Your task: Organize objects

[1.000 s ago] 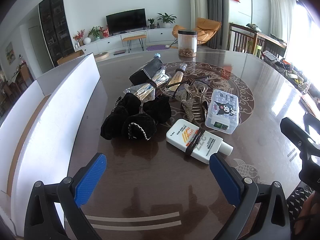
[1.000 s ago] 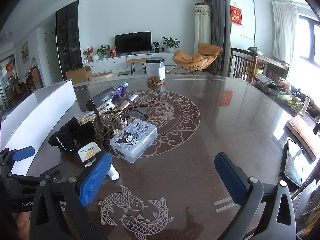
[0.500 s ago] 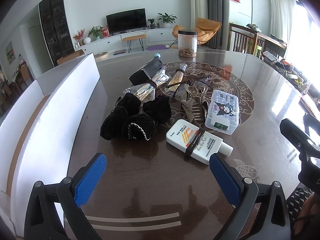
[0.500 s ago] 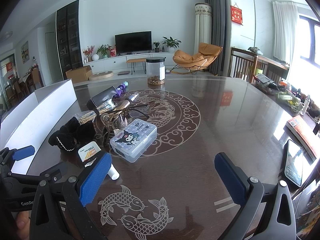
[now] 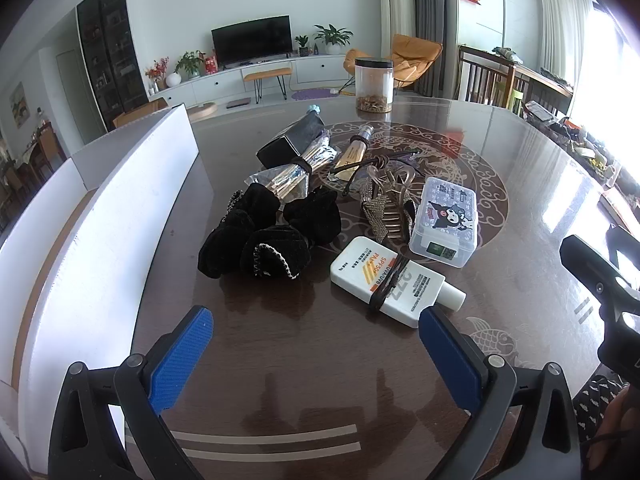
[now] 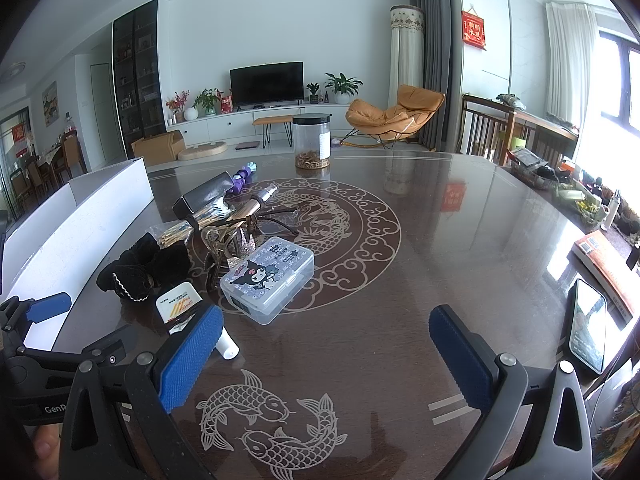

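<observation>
Nothing has shifted since the earlier frames: both grippers hover in the same spots over the dark table (image 6: 460, 248). The left gripper (image 5: 316, 356) is spread wide and empty, and so is the right gripper (image 6: 326, 354).

Just beyond the left one lies a white sunscreen bottle (image 5: 390, 280) with a black band around it, printed "SPF50+ PA+++" and "UVA/UVB". Beside it sit black velvet scrunchies (image 5: 268, 236) and a clear plastic box (image 5: 446, 222) bearing a cartoon sticker. Farther off are hair clips (image 5: 386, 208), a foil bundle (image 5: 290, 178) and a black box (image 5: 292, 144). A white bin (image 5: 108, 220) runs along the left. A lidded jar (image 6: 312, 142) stands farthest.
</observation>
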### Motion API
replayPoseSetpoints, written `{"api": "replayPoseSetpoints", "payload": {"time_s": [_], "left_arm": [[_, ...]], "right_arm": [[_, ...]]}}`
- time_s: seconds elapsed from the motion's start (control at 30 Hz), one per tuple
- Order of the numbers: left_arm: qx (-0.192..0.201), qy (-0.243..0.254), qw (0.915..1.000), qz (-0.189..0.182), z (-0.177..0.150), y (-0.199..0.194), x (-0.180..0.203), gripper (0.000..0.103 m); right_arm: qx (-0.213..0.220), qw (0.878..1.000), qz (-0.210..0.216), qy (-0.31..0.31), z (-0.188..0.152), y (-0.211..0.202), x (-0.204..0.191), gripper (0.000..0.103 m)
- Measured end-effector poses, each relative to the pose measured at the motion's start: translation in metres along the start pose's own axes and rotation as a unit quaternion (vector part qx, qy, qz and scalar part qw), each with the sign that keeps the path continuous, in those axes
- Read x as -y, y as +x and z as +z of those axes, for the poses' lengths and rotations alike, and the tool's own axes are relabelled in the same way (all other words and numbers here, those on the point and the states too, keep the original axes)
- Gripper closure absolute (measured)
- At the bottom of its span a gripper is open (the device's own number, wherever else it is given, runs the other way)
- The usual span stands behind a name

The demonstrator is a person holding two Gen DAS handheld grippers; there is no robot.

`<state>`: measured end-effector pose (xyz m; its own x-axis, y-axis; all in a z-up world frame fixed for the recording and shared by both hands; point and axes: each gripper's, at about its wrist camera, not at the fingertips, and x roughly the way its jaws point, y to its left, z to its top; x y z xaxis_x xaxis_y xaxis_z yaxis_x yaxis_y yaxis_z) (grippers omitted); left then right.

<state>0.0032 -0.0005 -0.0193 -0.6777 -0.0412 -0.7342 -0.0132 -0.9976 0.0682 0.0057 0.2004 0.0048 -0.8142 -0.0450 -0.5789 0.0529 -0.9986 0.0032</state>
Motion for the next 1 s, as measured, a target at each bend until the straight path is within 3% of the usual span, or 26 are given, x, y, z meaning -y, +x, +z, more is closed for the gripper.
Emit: {"api": "replayPoseSetpoints", "payload": {"time_s": [1.0], "left_arm": [[-0.018, 0.004, 0.9998, -0.001, -0.013, 0.006, -0.006, 0.000]], "right_arm": [[-0.012, 1.000, 0.004, -0.001, -0.003, 0.006, -0.001, 0.000]]}}
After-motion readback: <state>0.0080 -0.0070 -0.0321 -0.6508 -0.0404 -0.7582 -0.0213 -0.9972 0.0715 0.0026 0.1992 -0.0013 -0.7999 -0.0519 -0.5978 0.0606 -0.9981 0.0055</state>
